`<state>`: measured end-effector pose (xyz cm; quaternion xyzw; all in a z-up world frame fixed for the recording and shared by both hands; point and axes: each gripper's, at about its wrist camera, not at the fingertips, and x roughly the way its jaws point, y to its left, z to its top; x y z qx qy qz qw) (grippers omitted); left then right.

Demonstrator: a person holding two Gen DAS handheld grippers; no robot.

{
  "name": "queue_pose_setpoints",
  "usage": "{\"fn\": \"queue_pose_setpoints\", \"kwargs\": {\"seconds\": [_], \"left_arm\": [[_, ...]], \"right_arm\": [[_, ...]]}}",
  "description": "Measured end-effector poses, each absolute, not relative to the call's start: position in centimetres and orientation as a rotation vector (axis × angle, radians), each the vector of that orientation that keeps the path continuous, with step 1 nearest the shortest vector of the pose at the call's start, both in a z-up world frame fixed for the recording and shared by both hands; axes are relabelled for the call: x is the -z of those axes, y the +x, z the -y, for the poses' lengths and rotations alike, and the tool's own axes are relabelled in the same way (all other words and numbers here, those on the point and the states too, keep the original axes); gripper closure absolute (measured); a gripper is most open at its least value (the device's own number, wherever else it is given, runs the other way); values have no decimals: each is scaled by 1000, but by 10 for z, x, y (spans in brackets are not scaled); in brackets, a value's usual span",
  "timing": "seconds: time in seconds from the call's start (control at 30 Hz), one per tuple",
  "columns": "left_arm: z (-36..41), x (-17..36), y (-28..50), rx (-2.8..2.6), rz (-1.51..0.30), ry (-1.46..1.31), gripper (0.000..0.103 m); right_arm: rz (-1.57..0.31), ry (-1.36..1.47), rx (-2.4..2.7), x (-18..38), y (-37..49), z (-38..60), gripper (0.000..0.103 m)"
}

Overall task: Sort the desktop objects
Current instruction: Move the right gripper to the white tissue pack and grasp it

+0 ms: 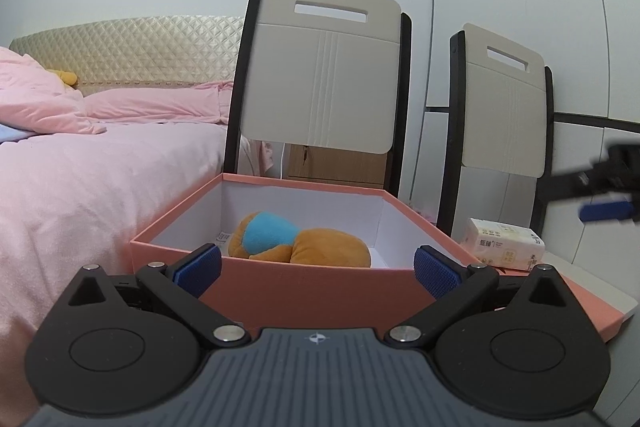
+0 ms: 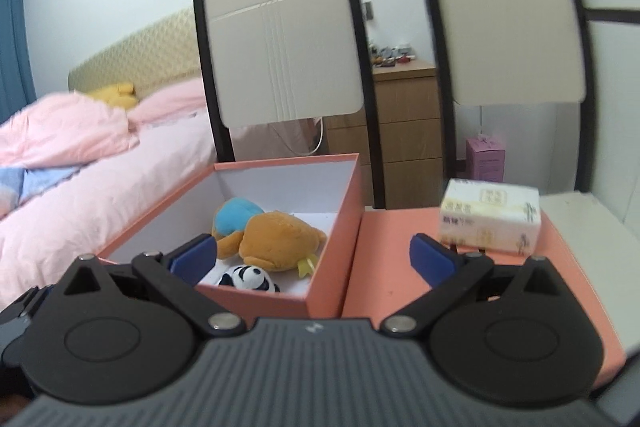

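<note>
The pink box (image 2: 276, 239) holds an orange plush (image 2: 276, 241) in both views — only the right wrist view shows the small panda (image 2: 250, 277) in it. Tissue pack (image 2: 490, 221) sits on the lid (image 2: 384, 267); its print is unreadable. Left gripper (image 1: 316, 269) and right gripper (image 2: 312, 257) both gape, empty.

The left wrist camera sits low and close behind the pink box (image 1: 304, 291), looking almost level over its near wall toward two chair backs. The right wrist camera stands higher and more to the right, looking down into the same box (image 2: 336, 227). Both views share the orange plush toy (image 1: 320, 243) (image 2: 276, 239), the tissue pack (image 1: 502, 243) (image 2: 490, 215) and the bed (image 1: 80, 187) (image 2: 100, 187).
</note>
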<state>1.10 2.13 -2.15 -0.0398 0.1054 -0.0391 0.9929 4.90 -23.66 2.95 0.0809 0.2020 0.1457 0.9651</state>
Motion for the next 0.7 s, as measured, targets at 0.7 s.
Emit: {"fn": "queue_pose_setpoints", "kwargs": {"seconds": [0.7], "left_arm": [[-20,22,8,66,-205,-59,0]], "right_arm": [[-310,207,-236,21,6,251,0]]}}
